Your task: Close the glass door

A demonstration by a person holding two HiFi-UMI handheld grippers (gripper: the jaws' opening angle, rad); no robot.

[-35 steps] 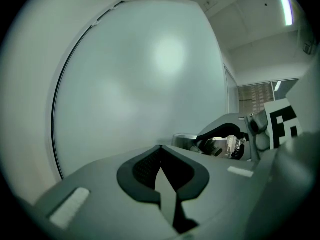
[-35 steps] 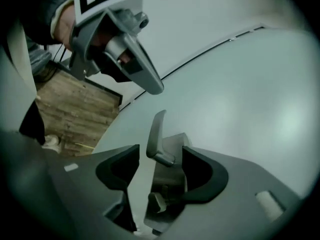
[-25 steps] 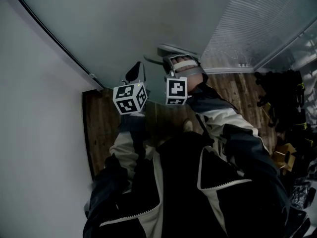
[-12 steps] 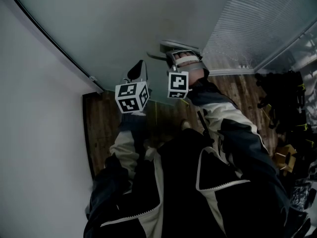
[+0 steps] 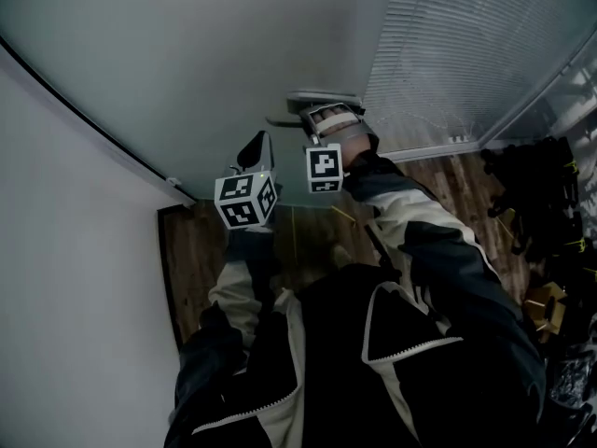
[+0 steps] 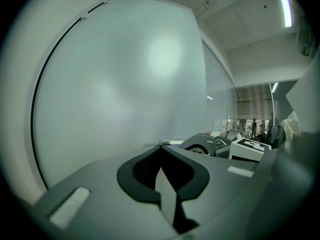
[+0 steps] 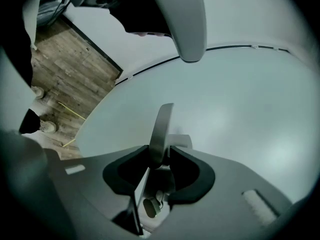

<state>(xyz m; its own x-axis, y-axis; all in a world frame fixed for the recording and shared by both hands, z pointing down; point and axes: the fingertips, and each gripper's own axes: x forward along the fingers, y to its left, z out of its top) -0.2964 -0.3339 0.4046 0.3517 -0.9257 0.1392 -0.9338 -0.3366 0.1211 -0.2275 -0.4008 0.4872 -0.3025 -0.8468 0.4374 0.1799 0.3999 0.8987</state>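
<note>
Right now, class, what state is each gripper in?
Left gripper: closed, holding nothing.
Right gripper: closed on the handle.

No words, numbers, labels or brands can be read in any view.
</note>
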